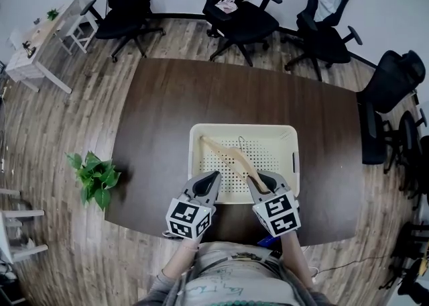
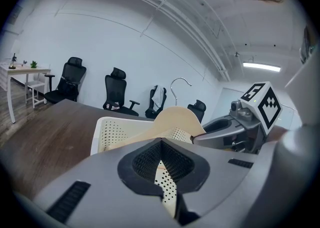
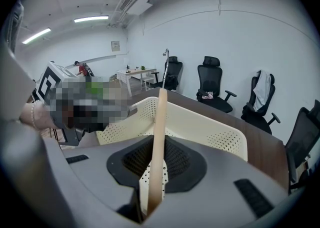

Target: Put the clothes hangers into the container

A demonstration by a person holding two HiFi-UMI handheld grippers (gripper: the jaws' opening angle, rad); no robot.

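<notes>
A cream perforated container sits at the middle of a dark desk, close to the lower edge of the head view.

The right hand-held gripper is at the container's near rim, right of centre. Its jaws are closed on one end of a wooden hanger. In the right gripper view the hanger runs as a thin pale strip straight up between the jaws of the hand-held gripper, with the container wall behind it.

From that grip the hanger slants toward the upper left of the container, over its inside. Its metal hook is near the container's middle. In the left gripper view the hanger arches above the container rim with the hook pointing up. Whether its far end touches the container floor cannot be told.

The left hand-held gripper is at the near rim too, left of centre, just beside the right one. Its jaws are together at the tips with nothing between them.

A plant stands on the wood floor at the left of the head view, and black chairs stand along the top.
</notes>
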